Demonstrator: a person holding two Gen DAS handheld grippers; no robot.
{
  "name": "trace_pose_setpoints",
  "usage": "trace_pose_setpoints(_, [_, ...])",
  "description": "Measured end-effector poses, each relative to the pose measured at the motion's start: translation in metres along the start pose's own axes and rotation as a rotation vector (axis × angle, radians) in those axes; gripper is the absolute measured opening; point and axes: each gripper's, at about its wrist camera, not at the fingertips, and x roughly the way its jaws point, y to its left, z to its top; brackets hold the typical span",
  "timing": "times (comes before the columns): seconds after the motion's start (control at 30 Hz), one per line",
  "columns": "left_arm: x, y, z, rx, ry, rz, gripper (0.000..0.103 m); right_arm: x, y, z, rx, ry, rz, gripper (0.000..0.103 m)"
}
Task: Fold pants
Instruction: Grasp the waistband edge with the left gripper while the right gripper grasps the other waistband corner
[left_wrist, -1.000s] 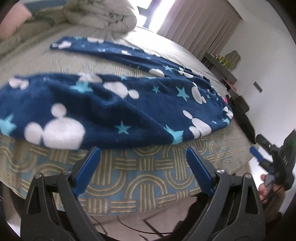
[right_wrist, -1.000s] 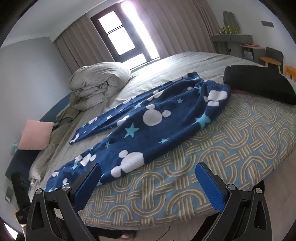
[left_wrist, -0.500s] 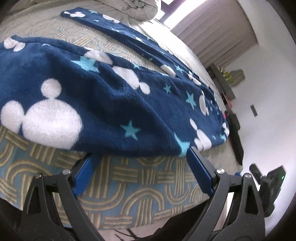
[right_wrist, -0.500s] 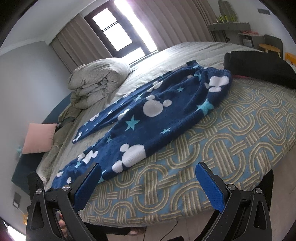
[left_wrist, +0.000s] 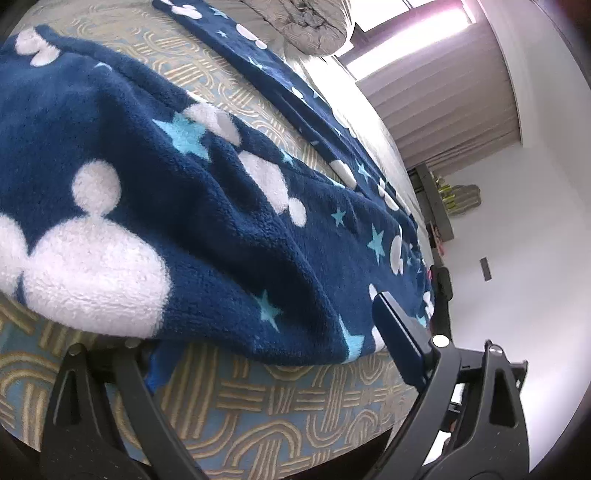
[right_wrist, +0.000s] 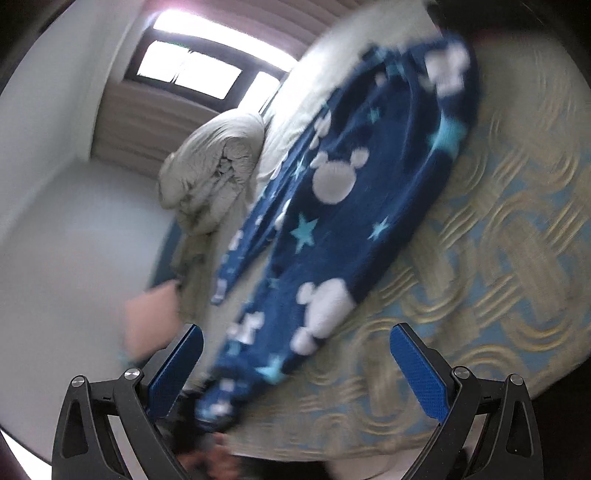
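Observation:
The navy fleece pants (left_wrist: 207, 206) with white mouse heads and light blue stars lie spread on the bed, legs apart. My left gripper (left_wrist: 273, 343) is open at the near leg's edge; its left finger is slid under the cloth and mostly hidden, its right finger (left_wrist: 402, 343) stands over the cloth. In the right wrist view, blurred and tilted, the pants (right_wrist: 343, 206) stretch away across the bed. My right gripper (right_wrist: 295, 365) is open and empty, above the bed near the leg's lower part.
The bed carries a blue and tan patterned cover (left_wrist: 280, 413). A rolled grey duvet (right_wrist: 214, 173) lies at the bed's far end, with a pink pillow (right_wrist: 147, 321) beside it. A dark object (left_wrist: 441, 284) sits by the waistband. Curtains and a window (right_wrist: 192, 70) are behind.
My left gripper has moved forward and down to the near leg's edge, with one finger going under it. My right gripper has swung and tilted sharply, blurring its view.

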Motion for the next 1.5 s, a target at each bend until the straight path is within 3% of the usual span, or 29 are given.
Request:
trace_pose_setpoints(0.1, [0.001,0.004,0.002,-0.040,0.009,-0.003,0.094,0.013,-0.008,0.012,0.088,0.017,0.023,0.102])
trace_pose_setpoints(0.33, [0.002,0.010,0.007,-0.095,0.009,-0.027,0.095,0.032,-0.028,0.028,0.178,-0.008,-0.100,0.088])
trace_pose_setpoints(0.5, [0.000,0.013,0.010,-0.102,0.012,-0.056,0.094,0.039,-0.032,0.040,0.147,-0.026,-0.137,0.074])
trace_pose_setpoints(0.6, [-0.002,0.015,0.010,-0.106,0.014,-0.070,0.093,0.043,-0.035,0.050,0.140,-0.041,-0.156,0.072])
trace_pose_setpoints(0.7, [-0.001,0.014,0.012,-0.102,0.018,-0.052,0.082,0.046,-0.037,0.054,0.126,-0.045,-0.174,0.067])
trace_pose_setpoints(0.77, [0.000,0.016,0.014,-0.105,0.024,-0.042,0.067,0.050,-0.036,0.057,0.109,-0.043,-0.193,0.062])
trace_pose_setpoints(0.87, [0.002,0.024,0.018,-0.137,0.033,-0.035,0.052,0.057,-0.034,0.062,0.081,-0.039,-0.205,0.056])
trace_pose_setpoints(0.9, [0.002,0.026,0.019,-0.140,0.034,-0.025,0.048,0.058,-0.034,0.064,0.075,-0.039,-0.205,0.052])
trace_pose_setpoints(0.97, [0.002,0.028,0.021,-0.142,0.033,-0.005,0.031,0.059,-0.037,0.066,0.074,-0.040,-0.199,0.042])
trace_pose_setpoints(1.03, [0.002,0.032,0.022,-0.145,0.029,0.019,0.022,0.062,-0.042,0.067,0.066,-0.035,-0.205,0.022])
trace_pose_setpoints(1.13, [0.002,0.037,0.022,-0.152,0.029,0.014,0.017,0.060,-0.048,0.065,0.054,-0.043,-0.203,0.011])
trace_pose_setpoints(1.37, [-0.002,0.029,0.030,-0.111,0.011,0.031,0.016,0.052,-0.049,0.063,0.053,-0.054,-0.158,0.010])
trace_pose_setpoints(1.5, [-0.007,0.014,0.039,-0.037,-0.024,0.056,0.016,0.050,-0.042,0.064,0.036,-0.062,-0.138,0.010])
